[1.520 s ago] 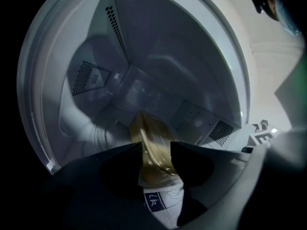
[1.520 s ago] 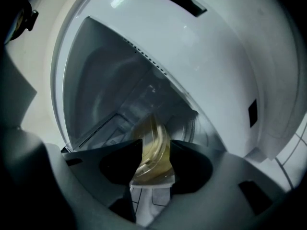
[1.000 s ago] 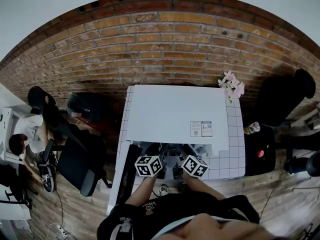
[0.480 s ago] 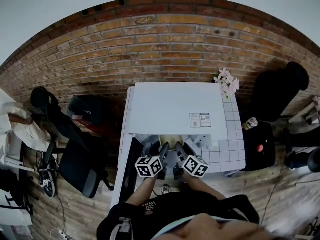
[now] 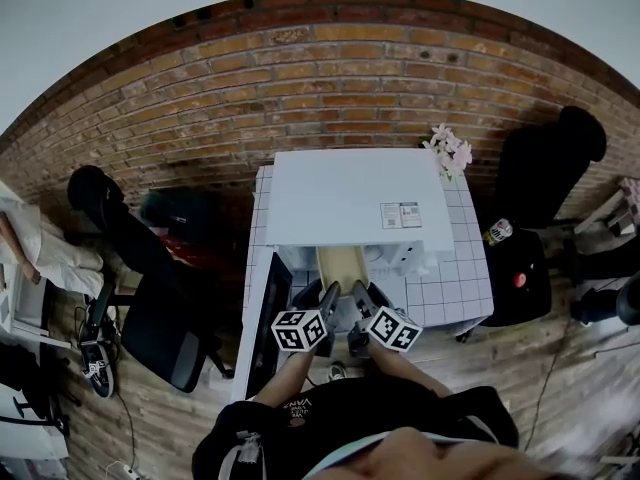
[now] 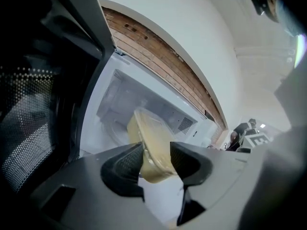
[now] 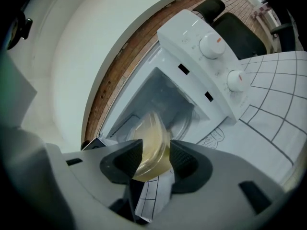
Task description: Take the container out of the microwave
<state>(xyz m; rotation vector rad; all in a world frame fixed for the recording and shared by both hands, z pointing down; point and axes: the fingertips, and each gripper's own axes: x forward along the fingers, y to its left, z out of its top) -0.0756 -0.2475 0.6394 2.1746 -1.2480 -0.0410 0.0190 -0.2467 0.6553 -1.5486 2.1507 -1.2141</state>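
Note:
A clear container (image 5: 341,265) of yellowish food hangs in front of the open white microwave (image 5: 350,193), held from both sides. My left gripper (image 5: 328,294) is shut on the container's left rim. My right gripper (image 5: 359,294) is shut on its right rim. In the left gripper view the container (image 6: 152,150) sits pinched between the dark pads of the left gripper (image 6: 157,152), with the microwave cavity (image 6: 120,104) behind it. In the right gripper view the container (image 7: 152,147) is tilted and clamped in the right gripper (image 7: 157,155).
The microwave door (image 5: 268,318) stands open to the left, seen close up as the dark door (image 6: 43,104). Two dials (image 7: 212,45) sit on the control panel. The microwave stands on a white tiled table (image 5: 458,280) with flowers (image 5: 444,150). A black chair (image 5: 150,313) is on the left.
Both grippers have drawn back toward me with the container, which has come out of the microwave cavity into the open in front of it.

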